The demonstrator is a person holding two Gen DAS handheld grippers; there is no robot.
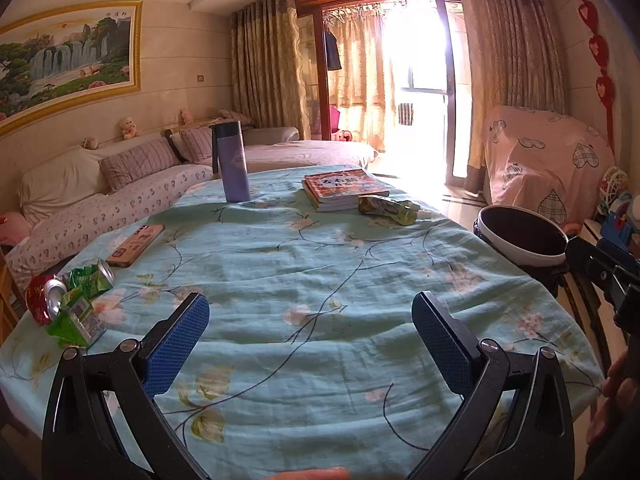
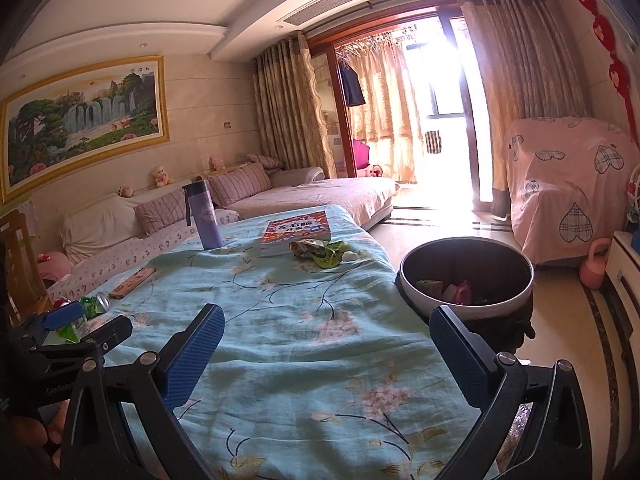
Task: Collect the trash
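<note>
A crushed red can (image 1: pixel 40 298), a crushed green can (image 1: pixel 93 278) and a green carton (image 1: pixel 76 322) lie at the table's left edge. A green snack wrapper (image 1: pixel 386 209) lies by the books, also in the right wrist view (image 2: pixel 322 253). A round bin (image 1: pixel 520 236) stands right of the table; in the right wrist view the bin (image 2: pixel 466 280) holds some trash. My left gripper (image 1: pixel 310 320) is open and empty above the tablecloth. My right gripper (image 2: pixel 326 340) is open and empty near the table's right edge.
A purple bottle (image 1: pixel 232 162), a stack of books (image 1: pixel 344 188) and a phone (image 1: pixel 136 245) sit on the floral tablecloth (image 1: pixel 300 280). A sofa (image 1: pixel 100 200) runs along the left. A covered chair (image 2: pixel 568 188) stands at the right.
</note>
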